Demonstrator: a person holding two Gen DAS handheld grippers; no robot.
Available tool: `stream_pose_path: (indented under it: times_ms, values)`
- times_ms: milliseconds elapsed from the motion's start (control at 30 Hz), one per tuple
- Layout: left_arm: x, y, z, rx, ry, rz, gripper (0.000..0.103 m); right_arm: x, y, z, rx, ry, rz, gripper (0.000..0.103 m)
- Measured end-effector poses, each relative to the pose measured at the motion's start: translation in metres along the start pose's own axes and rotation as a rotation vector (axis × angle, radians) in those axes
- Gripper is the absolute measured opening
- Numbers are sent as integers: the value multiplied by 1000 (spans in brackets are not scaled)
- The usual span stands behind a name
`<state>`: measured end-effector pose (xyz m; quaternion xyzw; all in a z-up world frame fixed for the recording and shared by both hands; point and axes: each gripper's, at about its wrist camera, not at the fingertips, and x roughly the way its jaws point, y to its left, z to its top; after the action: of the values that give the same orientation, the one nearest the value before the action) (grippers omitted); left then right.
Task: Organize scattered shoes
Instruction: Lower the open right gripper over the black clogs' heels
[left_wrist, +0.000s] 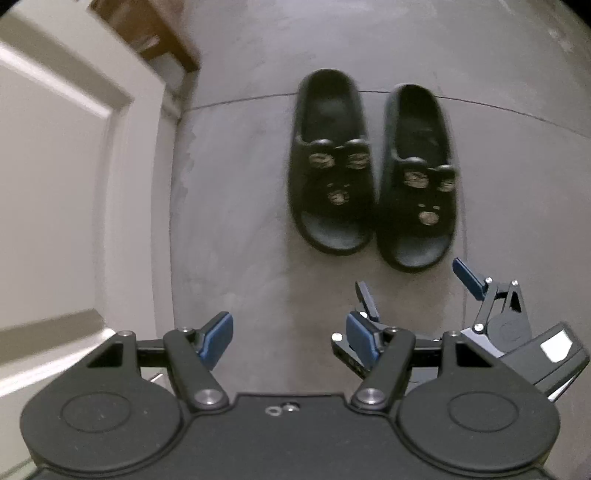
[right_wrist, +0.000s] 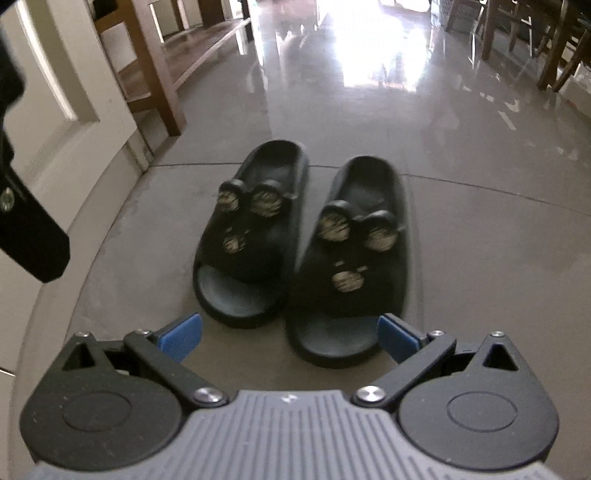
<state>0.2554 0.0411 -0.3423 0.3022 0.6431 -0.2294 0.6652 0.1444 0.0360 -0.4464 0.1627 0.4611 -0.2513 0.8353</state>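
Note:
Two black slippers with pale animal-face trim lie side by side on the grey floor, toes toward me: the left slipper and the right slipper. My left gripper points straight down at bare floor short of their toes, open, nothing between its blue pads. My right gripper is open and tilted down; the right slipper's toe shows between its pads, untouched. In the left wrist view the right gripper hangs just below that toe. A dark part of the left gripper shows at the left edge.
A white panelled door stands close on the left. Beyond it is a wooden bench or shelf frame. Wooden chair legs stand far back right. A floor seam runs behind the slippers on the glossy floor.

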Motion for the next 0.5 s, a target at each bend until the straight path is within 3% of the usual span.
stream_pose_path:
  times_ms: [167, 300, 433, 500]
  values:
    - [35, 7, -3, 6, -23, -23, 67, 30, 5, -9, 88, -17, -69, 102]
    - [50, 6, -2, 35, -50, -56, 67, 37, 4, -12, 85, -118, -119, 102]
    - [65, 9, -7, 27, -107, -51, 67, 46, -7, -16, 105, -144, -88, 103]
    - [74, 11, -13, 11, -138, -49, 67, 48, -6, -23, 95, -197, -88, 103]
